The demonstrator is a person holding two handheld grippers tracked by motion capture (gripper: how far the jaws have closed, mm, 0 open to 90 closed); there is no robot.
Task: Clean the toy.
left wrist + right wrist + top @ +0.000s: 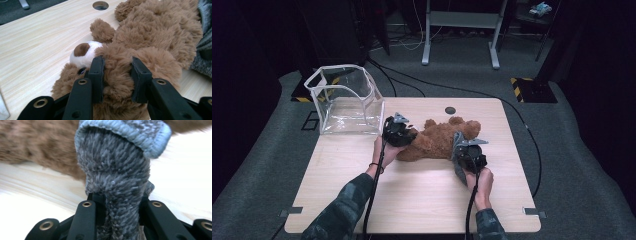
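The brown plush teddy bear (439, 140) lies flat near the middle of the pale wooden table (412, 200), stretched between the two tools. The left gripper (404, 134) sits at the bear's left end, right by the head, and in the left gripper view its two black jaws are clenched on a thick tuft of brown fur, the pile bulging out between the pads (98, 75). Just beyond those jaws sits the white muzzle with its dark brown nose (84, 51), a round ear behind it, and the shaggy body runs away to the upper right.

Over on the other side, the right gripper (460, 156) is at the bear's right end, close to the table's near half. In the right gripper view its jaws pinch a grey fuzzy knitted sleeve-like garment (117, 170), which stands up between them with a lighter blue-grey ribbed cuff at the top. Brown fur runs blurred behind it. Whether the cuff is on a limb I cannot tell.

The same grey fabric (203, 47) shows at the right edge of the left gripper view, against the bear's body. A clear plastic box (344, 100) stands on the table's far left corner, just beside the left gripper.
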